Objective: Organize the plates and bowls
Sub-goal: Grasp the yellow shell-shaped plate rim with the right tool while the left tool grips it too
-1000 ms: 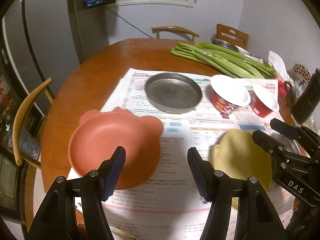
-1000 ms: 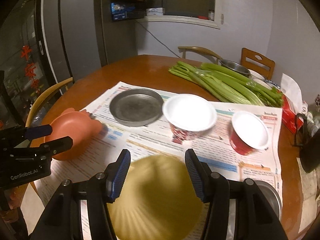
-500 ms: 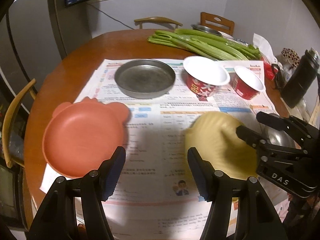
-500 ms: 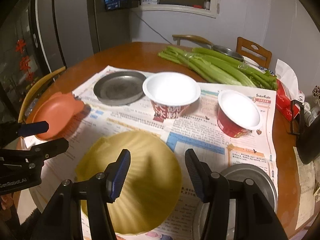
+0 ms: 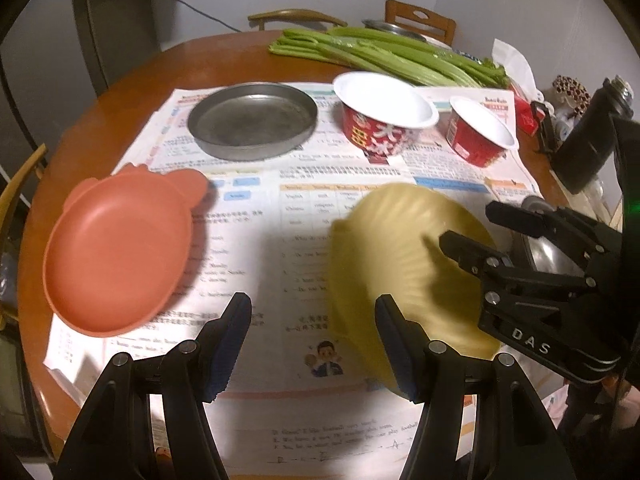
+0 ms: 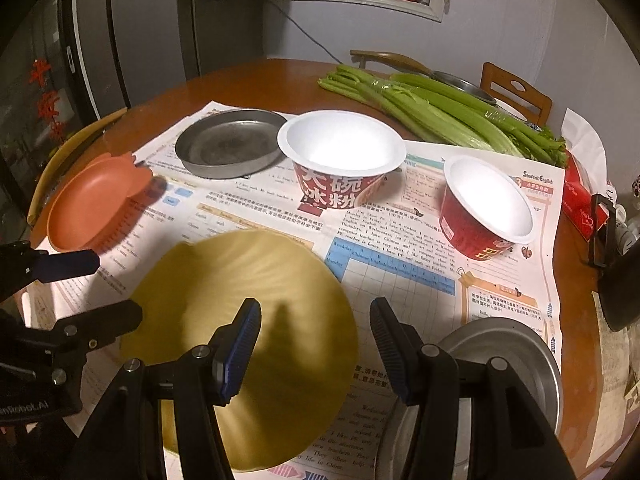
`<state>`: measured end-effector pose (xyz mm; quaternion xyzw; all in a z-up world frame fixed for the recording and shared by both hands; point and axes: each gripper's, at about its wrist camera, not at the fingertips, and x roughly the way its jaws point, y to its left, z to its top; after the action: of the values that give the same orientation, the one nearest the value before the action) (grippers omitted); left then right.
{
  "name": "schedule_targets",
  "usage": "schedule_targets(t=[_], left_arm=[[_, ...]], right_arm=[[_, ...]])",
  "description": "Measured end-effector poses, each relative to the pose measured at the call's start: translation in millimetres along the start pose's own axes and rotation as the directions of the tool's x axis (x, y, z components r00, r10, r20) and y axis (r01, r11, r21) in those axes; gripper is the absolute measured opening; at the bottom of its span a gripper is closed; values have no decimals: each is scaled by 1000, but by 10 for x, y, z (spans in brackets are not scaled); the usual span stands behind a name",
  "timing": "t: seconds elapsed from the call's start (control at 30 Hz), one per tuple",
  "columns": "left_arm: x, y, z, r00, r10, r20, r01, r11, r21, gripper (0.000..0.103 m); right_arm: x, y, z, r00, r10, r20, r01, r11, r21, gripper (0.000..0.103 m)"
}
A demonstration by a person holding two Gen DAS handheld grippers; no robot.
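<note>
From the left wrist camera, the left gripper (image 5: 310, 334) stood with its jaws spread wide and nothing between them, above the printed newspaper (image 5: 256, 240) that covered the round wooden table (image 5: 132, 80). The orange plate (image 5: 116, 256) lay ahead and to its left on the paper. The yellow plate (image 5: 400, 264), blurred, sat just ahead and to the right, its near edge behind the right fingertip. Farther ahead rested the metal pan (image 5: 252, 120), the large red bowl (image 5: 384, 120) and the small red bowl (image 5: 478, 132), with celery (image 5: 392, 58) beyond them. The right gripper (image 5: 480, 232) reached in from the right over the yellow plate's far side.

From the right wrist camera, the right gripper (image 6: 316, 332) was likewise released, holding nothing. The yellow plate (image 6: 224, 292) lay below and to the left of its fingers, and a metal bowl (image 6: 508, 352) sat to the lower right. The orange plate (image 6: 92, 208) was far left, the metal pan (image 6: 228, 142) and both red bowls ahead. The left gripper (image 6: 104, 288) showed at the left edge.
</note>
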<state>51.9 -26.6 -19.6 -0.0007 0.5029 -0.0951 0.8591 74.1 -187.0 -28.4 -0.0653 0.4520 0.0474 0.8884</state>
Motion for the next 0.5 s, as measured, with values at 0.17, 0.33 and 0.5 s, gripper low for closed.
schedule_targets(t=[0.17, 0.33, 0.5], left_arm=[[79, -75, -35, 1000, 6, -25, -6, 1000, 13, 66], [136, -118, -61, 999, 20, -38, -19, 1000, 18, 66], [211, -147, -85, 998, 28, -55, -27, 999, 17, 66]], right_arm=[[41, 15, 4, 999, -38, -9, 38, 999, -30, 56], [71, 38, 8, 998, -61, -16, 60, 996, -62, 56], [125, 61, 18, 998, -56, -34, 53, 996, -77, 56]])
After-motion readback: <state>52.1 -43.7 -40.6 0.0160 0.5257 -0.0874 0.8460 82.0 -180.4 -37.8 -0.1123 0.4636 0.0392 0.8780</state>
